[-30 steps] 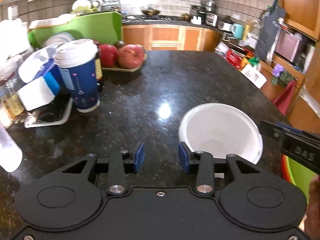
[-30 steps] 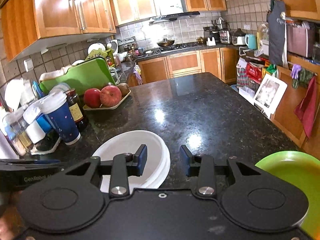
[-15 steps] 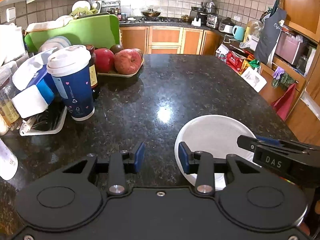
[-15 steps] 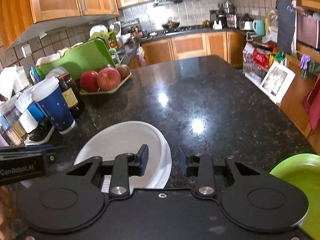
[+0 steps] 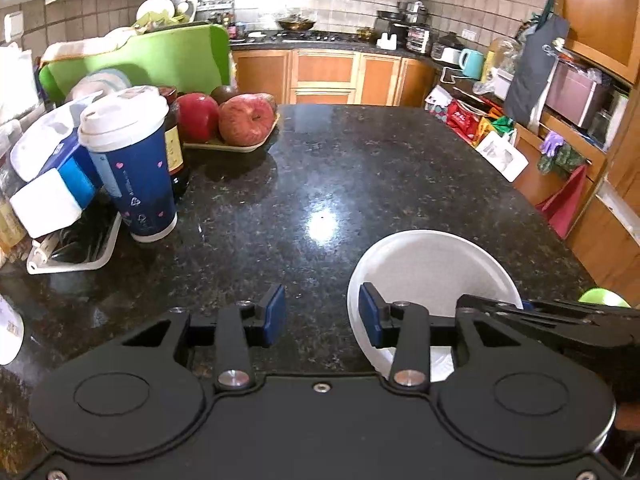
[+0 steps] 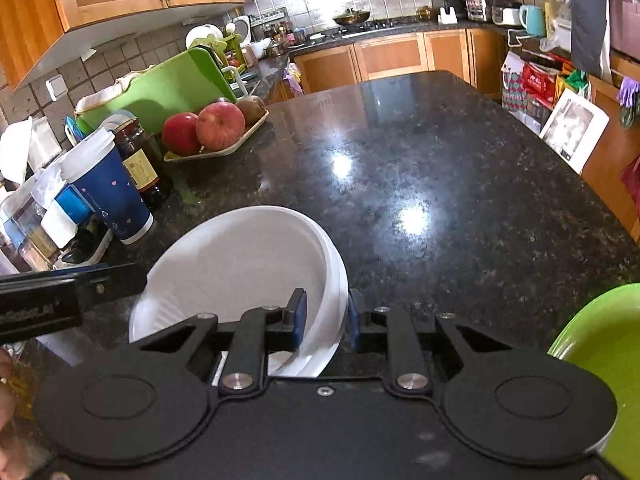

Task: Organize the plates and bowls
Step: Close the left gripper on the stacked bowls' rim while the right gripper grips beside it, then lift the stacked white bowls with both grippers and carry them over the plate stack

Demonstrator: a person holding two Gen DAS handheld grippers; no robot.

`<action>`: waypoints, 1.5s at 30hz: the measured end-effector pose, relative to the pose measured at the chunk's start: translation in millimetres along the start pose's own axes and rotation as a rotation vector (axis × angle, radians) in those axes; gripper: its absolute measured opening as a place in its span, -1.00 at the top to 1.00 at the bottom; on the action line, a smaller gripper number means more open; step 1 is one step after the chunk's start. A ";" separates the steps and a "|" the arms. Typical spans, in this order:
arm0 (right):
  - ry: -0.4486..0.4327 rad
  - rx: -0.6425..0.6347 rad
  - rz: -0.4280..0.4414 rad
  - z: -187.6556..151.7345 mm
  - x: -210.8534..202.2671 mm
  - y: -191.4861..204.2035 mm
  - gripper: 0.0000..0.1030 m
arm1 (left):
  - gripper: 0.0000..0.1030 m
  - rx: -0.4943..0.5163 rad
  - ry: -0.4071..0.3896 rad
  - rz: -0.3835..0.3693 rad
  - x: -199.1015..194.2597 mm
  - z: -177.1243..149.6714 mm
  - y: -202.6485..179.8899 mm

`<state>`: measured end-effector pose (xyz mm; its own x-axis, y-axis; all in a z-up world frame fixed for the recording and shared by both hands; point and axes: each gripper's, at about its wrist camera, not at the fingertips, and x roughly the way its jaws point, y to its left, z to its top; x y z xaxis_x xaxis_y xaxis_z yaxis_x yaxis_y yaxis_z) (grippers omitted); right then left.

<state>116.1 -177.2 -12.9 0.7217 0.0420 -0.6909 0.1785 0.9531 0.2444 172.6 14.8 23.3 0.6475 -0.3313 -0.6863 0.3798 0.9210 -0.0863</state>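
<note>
White plastic, thin at the rim: the stack of plates (image 6: 240,272) sits on the black granite counter (image 6: 440,184) just ahead of me, near its front edge. My right gripper (image 6: 324,316) has its jaws astride the stack's right rim; they have just been closing, with the rim between them, and the blue pads look to be touching it, though from this angle I can't swear they are pressing firmly. My left gripper (image 5: 318,312) stands open with nothing in it, its right finger over the plates' left edge.

What worries me is the grip itself. It catches more than one rim at a shallow bite, so on a lift the lower plates could slip free or the stack could fan apart. A one-sided hold may also let the far edge droop and drag on the stone.

Further out, the green bowl (image 6: 600,360) waits at my right, close to the gripper body; a careless swing could knock it. To the left stand a blue paper cup (image 6: 106,196), a dark jar (image 6: 142,160) and a tray of apples (image 6: 212,128), all well apart from the plates. The counter's middle is free.
</note>
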 end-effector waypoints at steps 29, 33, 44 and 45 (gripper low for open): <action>0.001 -0.041 -0.012 0.9 -9.0 3.9 0.55 | 0.03 0.064 0.093 -0.003 22.1 -13.5 -16.5; 0.003 -0.040 -0.021 0.4 -8.6 6.8 0.54 | 0.16 0.063 0.098 -0.017 24.4 -13.0 -17.9; 0.014 -0.031 -0.041 -5.6 -11.6 13.1 0.64 | 0.48 0.048 0.126 -0.081 24.6 -18.0 -15.7; 0.014 -0.032 -0.042 -6.5 -12.5 14.7 0.64 | 0.48 0.044 0.128 -0.084 23.2 -18.1 -13.5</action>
<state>105.4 -161.8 -5.1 0.7049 0.0060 -0.7093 0.1868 0.9631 0.1938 170.6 -1.6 -4.6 0.5237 -0.3754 -0.7647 0.4592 0.8805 -0.1178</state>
